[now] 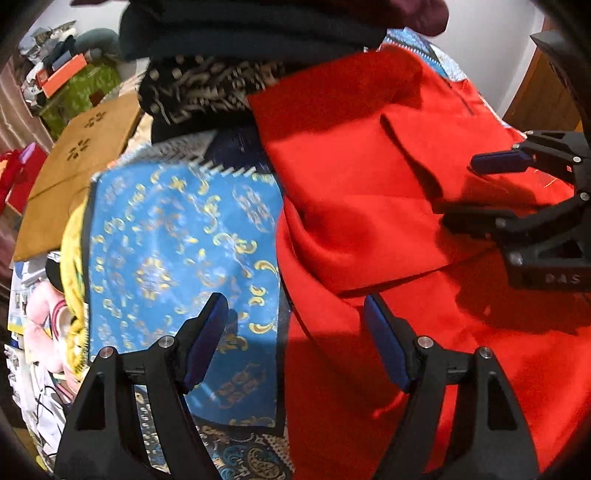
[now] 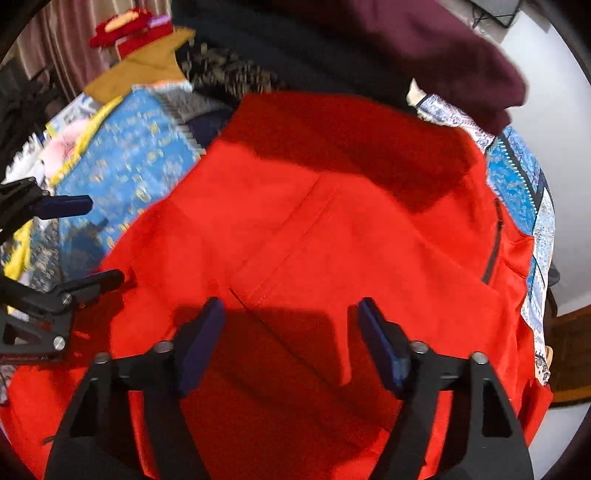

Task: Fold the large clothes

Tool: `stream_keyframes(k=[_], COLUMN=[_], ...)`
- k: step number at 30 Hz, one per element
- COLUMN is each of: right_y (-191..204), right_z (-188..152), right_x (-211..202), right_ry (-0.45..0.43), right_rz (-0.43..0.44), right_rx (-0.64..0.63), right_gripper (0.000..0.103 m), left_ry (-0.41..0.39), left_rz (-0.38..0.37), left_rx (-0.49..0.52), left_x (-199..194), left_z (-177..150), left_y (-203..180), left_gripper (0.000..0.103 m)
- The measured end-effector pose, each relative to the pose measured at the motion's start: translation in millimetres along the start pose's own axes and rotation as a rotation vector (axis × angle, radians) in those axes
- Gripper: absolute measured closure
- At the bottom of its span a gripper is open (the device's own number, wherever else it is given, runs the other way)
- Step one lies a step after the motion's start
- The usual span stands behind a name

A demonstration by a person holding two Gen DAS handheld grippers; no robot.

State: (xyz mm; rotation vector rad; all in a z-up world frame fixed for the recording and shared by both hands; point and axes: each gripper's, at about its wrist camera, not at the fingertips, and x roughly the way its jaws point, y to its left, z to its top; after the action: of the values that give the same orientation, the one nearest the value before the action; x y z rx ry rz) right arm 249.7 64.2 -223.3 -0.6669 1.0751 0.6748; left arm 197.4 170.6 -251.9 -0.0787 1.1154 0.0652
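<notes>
A large red garment lies partly folded on a blue and gold patterned cloth. It fills the right wrist view, where a seam and a dark zipper show. My left gripper is open and empty above the garment's left edge, where red meets blue. My right gripper is open and empty over the middle of the garment; it also shows in the left wrist view at the right. The left gripper shows in the right wrist view at the left edge.
A stack of folded dark clothes and a black and cream patterned fabric lie behind the garment. A maroon cloth tops the stack. A tan cardboard box and clutter stand at the left. A white wall is at the right.
</notes>
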Motion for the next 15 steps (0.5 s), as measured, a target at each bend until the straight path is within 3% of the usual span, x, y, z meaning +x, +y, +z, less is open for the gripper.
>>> stream_keyframes(k=[1,3,5,6,7,10,15], right_y=[0,-5,-9,-11,-13,-25,-66], right_z=[-1,-3,-5,-6,-7,-9,-16], right_x=[4,7,5,2,-1,-15,-60], right_ry=[0.008,-0.009,-0.026,-0.038,-0.052,-0.098,-0.246], right_rz=[0.001,0.026,0.050,0.052,0.037,0.055,0.041], right_rx=[0.003,0.035,0.059,0.067,0.076,0.129,0.272], right_gripper=[0.056,0.061,0.073,0.089,0.097,0.097,0.097], left_ry=[0.008,0.020,0.026,0.027,0.027,0.021,0.008], left_rz=[-0.001,-0.005,0.000,-0.001,-0.003,-0.002,0.026], left_rx=[-0.006,-0.021,-0.036,-0.043,-0.052,-0.082,-0.125], left_x=[4,9,15,16,16,16,15], left_z=[0,-2,-1,-1,0,2,6], left_y=[0,-1,-1,-1,0,-1,2], left_gripper=[0.028,0.028,0.028,0.028,0.028,0.028,0.028])
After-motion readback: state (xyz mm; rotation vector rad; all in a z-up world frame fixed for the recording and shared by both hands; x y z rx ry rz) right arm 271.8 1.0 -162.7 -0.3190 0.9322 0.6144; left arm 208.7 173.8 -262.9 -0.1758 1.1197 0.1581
